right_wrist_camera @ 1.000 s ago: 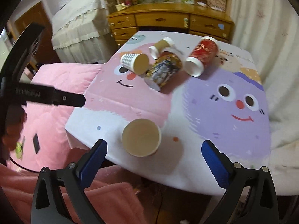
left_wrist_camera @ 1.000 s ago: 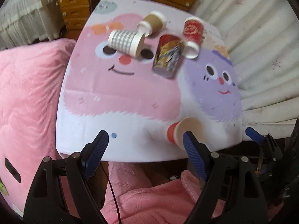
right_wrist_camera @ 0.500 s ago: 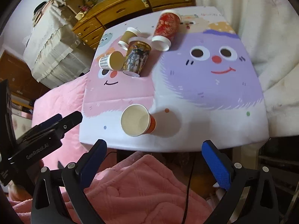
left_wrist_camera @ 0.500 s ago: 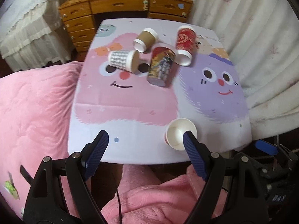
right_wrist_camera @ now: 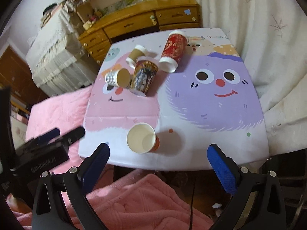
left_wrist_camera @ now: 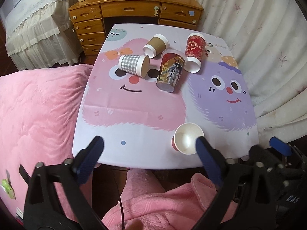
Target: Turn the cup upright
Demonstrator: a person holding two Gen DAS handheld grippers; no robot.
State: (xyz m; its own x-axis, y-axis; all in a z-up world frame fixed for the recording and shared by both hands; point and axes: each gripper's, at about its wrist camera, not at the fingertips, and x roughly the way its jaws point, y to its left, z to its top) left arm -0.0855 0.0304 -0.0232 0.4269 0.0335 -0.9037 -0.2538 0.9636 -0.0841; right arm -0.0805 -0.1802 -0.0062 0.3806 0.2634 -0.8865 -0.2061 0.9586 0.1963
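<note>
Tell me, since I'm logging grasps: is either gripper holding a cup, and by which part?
Nothing is held: left gripper and right gripper are both open, clear of the cups.

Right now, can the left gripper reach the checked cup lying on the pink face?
Probably yes. The left gripper is open and holds nothing, and bare tablecloth lies between it and the checked cup; the other cups lie to the cup's right.

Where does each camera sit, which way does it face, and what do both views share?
Left wrist: on the left gripper, open, near the table edge, facing the desk.
Right wrist: on the right gripper, open, facing likewise; left gripper at its left.
Shared: upright cup and four tipped cups.
</note>
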